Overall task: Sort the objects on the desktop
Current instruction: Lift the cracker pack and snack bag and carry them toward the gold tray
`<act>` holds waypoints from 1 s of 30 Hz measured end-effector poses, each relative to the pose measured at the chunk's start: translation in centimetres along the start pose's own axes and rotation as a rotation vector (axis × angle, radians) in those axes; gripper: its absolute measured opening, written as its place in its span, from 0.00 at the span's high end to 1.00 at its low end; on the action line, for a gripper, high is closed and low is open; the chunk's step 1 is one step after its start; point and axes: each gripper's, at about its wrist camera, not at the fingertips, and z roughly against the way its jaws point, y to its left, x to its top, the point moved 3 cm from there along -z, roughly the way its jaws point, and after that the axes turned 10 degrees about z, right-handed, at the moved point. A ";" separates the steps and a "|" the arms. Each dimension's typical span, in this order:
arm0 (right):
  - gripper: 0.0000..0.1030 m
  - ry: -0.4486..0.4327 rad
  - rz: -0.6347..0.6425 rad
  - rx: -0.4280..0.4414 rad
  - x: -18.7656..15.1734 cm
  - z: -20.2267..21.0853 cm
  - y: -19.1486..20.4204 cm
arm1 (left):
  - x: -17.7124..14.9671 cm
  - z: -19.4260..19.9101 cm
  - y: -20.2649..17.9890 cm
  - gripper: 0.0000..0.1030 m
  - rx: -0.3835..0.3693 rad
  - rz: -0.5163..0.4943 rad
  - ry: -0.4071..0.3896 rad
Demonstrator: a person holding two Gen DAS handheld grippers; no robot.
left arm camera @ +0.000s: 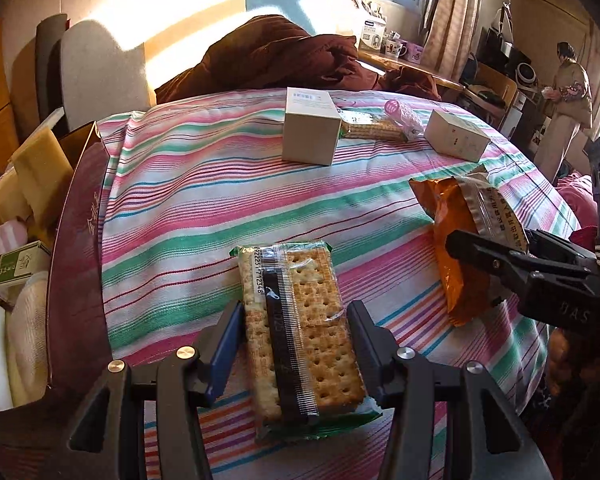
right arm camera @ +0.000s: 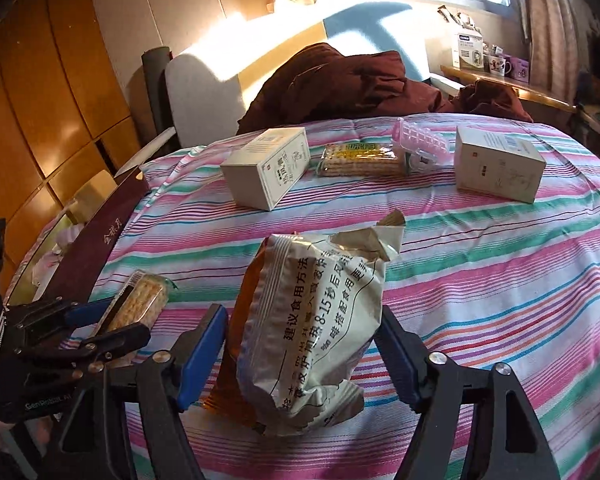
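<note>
The left gripper (left arm camera: 296, 320) straddles the cracker pack (left arm camera: 300, 328) on the striped bed (left arm camera: 188, 184), fingers at its long edges, not visibly squeezing. The right gripper (right arm camera: 300, 344) stands open around the upright pouch (right arm camera: 312, 328). Best to close gently and squarely; crackers crack, and the crinkly pouch may slip.

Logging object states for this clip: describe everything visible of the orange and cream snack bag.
The snack bag is a crinkled foil-like pouch, cream with dark printed Chinese text on one face and glossy orange on the other. Its top end looks torn open, with ragged flaps. It seems puffed, and lies on the striped cloth between the right gripper jaws, which are spread at either side; whether they touch it is unclear. The cracker pack lies apart, to its left.
</note>
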 end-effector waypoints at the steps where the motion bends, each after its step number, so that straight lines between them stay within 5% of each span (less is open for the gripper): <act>1: 0.13 -0.009 0.001 -0.025 0.0 0.2 -0.2 | 0.1 -0.1 -0.1 0.46 -0.003 -0.002 -0.004; 12: 0.04 -0.096 0.063 -0.150 0.6 3.0 1.1 | 0.4 0.7 0.1 0.42 -0.045 0.031 -0.047; 21: 0.16 -0.087 0.157 -0.239 0.5 1.4 2.9 | 0.5 -0.1 0.3 0.39 -0.035 0.022 -0.037; 30: 0.30 -0.064 0.120 -0.238 -0.2 0.6 1.9 | 0.0 -0.7 -0.4 0.39 0.009 -0.027 -0.051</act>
